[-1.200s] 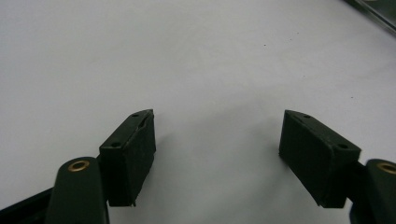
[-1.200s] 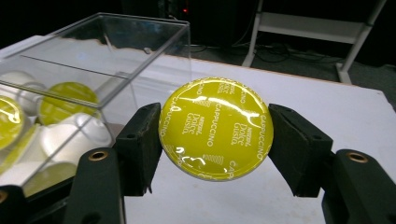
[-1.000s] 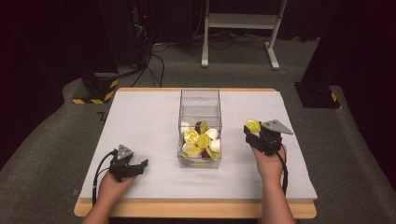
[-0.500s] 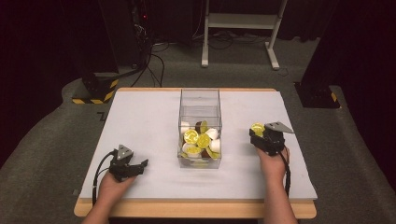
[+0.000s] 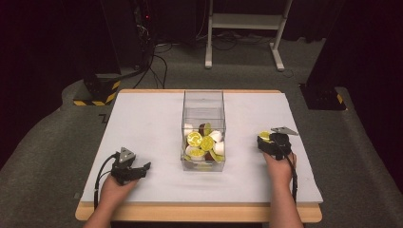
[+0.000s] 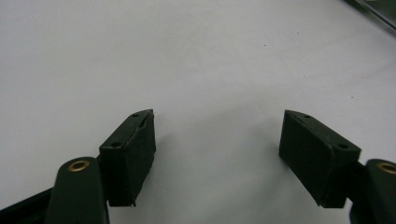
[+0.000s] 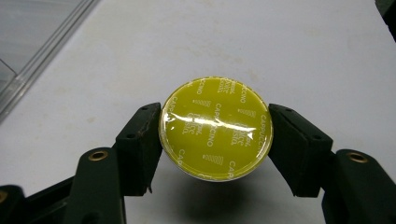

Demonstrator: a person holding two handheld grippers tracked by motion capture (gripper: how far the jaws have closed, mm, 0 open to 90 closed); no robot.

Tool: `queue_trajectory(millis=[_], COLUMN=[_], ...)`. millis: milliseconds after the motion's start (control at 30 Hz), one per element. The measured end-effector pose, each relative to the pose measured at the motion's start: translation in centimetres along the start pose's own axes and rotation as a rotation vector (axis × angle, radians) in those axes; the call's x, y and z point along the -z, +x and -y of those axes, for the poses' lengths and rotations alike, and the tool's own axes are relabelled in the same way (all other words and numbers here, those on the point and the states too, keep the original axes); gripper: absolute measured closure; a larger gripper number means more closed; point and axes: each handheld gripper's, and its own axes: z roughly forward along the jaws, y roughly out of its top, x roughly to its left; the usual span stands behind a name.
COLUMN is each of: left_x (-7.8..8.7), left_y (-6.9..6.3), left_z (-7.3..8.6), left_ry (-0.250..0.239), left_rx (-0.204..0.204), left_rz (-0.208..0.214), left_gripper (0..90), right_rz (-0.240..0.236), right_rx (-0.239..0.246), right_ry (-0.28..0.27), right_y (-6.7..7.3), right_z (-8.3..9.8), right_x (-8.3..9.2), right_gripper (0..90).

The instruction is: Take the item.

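Observation:
A clear plastic box (image 5: 203, 102) stands mid-table and holds several coffee capsules (image 5: 202, 142), yellow-lidded, white and brown. To its right, my right gripper (image 5: 264, 138) is shut on a capsule with a yellow foil lid (image 7: 215, 128), printed "cappuccino", held just above the white table with its lid facing up; the same capsule (image 5: 264, 136) shows in the high view. My left gripper (image 5: 142, 167) rests low at the near left of the table. Its jaws stand wide apart in the left gripper view (image 6: 217, 144) with bare table between them.
The white tabletop (image 5: 142, 123) has a wooden front edge (image 5: 199, 213). The box's lower edge (image 7: 42, 56) crosses the upper left of the right gripper view. Beyond the table lie a yellow-black striped base (image 5: 97, 92), cables and a white stand (image 5: 247, 28).
My right gripper has carried the yellow capsule to the right, away from the box, and lower toward the table. The left gripper has stayed put.

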Motion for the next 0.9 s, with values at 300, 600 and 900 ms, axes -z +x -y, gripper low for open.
queue_trajectory(millis=[300, 600, 900], left_x=[0.0, 0.0, 0.0], left_y=[0.0, 0.0, 0.0], left_z=[0.0, 0.0, 0.0], left_ry=[0.006, -0.001, 0.000], left_rx=[-0.006, 0.001, 0.001], left_rz=[0.000, -0.001, -0.001], left_gripper=[27.3, 27.3, 27.3], right_rz=[0.032, 0.008, -0.004], right_rx=[0.019, -0.004, -0.006], right_ry=[0.027, 0.017, -0.053], right_y=[0.2, 0.1, 0.5], right_z=[0.2, 0.1, -0.3], right_x=[-0.4, -0.5, 0.8], right_gripper=[38.0, 23.7, 17.2])
